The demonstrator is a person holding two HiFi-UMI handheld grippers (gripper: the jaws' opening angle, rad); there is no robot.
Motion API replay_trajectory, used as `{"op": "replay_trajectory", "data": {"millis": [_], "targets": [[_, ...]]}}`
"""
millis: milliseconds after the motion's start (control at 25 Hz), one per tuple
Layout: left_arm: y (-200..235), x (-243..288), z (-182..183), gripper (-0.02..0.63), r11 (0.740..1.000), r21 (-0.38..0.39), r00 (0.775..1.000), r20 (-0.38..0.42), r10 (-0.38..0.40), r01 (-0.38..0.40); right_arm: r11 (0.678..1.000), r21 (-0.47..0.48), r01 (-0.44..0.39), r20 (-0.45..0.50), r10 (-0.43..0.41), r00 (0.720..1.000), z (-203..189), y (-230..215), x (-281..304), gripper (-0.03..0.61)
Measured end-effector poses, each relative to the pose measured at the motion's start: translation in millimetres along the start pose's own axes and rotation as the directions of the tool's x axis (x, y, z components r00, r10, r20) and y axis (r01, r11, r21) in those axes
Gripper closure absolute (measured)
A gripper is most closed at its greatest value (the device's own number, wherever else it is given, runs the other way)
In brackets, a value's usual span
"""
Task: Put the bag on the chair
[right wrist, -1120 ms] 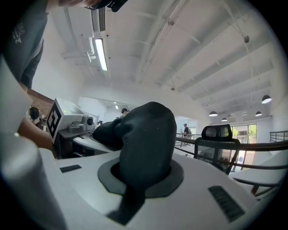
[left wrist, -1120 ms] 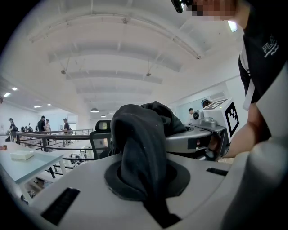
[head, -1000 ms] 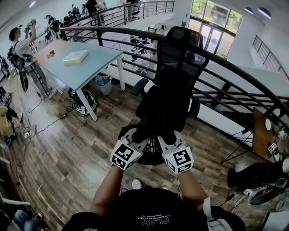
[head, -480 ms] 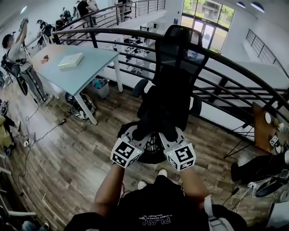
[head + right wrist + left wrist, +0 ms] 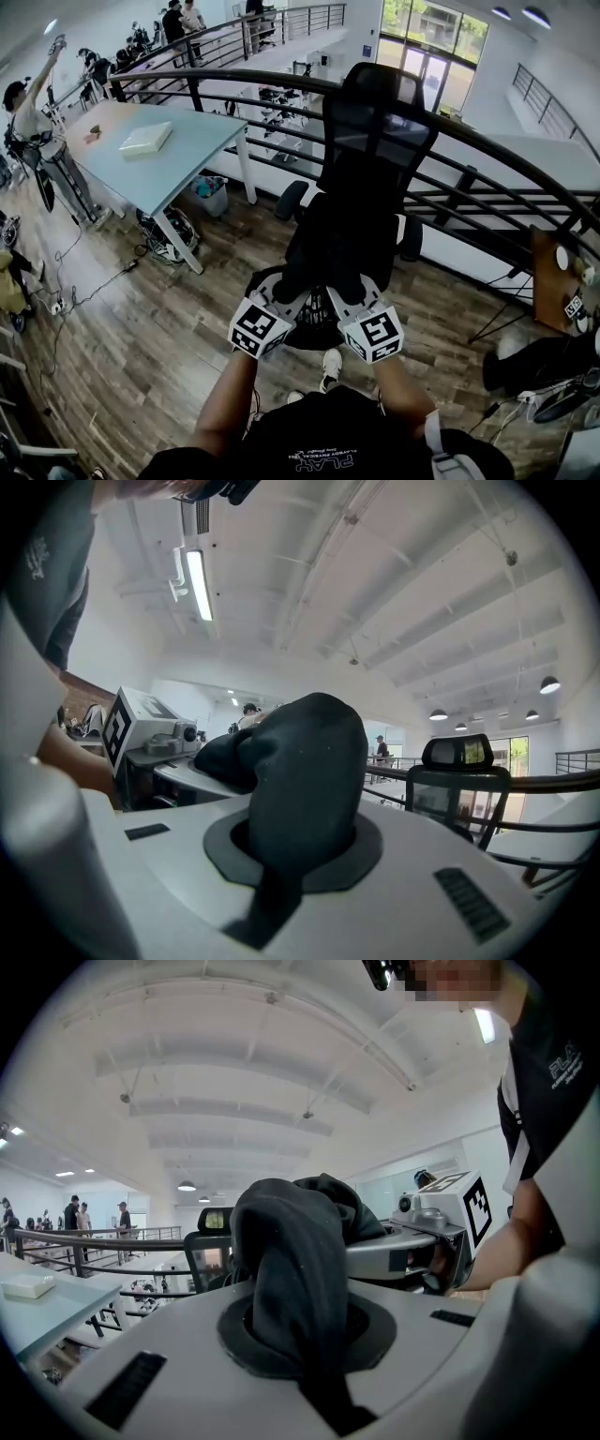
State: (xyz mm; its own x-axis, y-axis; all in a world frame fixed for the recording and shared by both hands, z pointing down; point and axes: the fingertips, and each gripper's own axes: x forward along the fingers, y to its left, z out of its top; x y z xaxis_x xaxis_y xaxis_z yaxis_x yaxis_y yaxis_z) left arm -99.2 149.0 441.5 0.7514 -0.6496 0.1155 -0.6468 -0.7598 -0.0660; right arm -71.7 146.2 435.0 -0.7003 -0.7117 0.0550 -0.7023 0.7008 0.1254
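**Shoe steps forward; bag stays clamped before the chair**

Since a second ago the person's white shoe (image 5: 330, 366) has come forward beneath the tongs, while both tongs keep their place close in front of the office chair (image 5: 380, 122). Left tongs (image 5: 281, 292) are almost closed, pinching a fold of the black bag (image 5: 342, 239), and the cloth bulges up out of them. Right tongs (image 5: 349, 292) are likewise almost closed on another fold of the same bag. It hangs just ahead of both tongs, against the chair's mesh back. Whether it rests on the seat cannot be told. Well off to the left of the left tongs stands a pale blue surface (image 5: 187, 155) bearing a flat white box (image 5: 145, 139).
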Motion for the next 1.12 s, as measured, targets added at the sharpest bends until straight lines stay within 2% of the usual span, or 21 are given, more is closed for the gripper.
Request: {"op": "replay_trajectory", "data": {"millis": [400,880,1120], "targets": [[39,49,4,0.581,0.999,-0.023,0.999,0.011,0.033,-0.033,0.999,-0.008,-0.042,0.009,0.042,0.999,-2,-52,36,0.538],[86,103,3,0.581,0.997,-0.040,0.998,-0.021,0.062,-0.063,0.996,0.010,-0.088,0.011,0.088,0.996,-10,-107,81,0.538],[97,136,-6,0.581,0.996,-0.042,0.997,-0.031,0.076,-0.077,0.995,0.022,-0.099,-0.004,0.099,0.995,-26,-136,90,0.537]]}}
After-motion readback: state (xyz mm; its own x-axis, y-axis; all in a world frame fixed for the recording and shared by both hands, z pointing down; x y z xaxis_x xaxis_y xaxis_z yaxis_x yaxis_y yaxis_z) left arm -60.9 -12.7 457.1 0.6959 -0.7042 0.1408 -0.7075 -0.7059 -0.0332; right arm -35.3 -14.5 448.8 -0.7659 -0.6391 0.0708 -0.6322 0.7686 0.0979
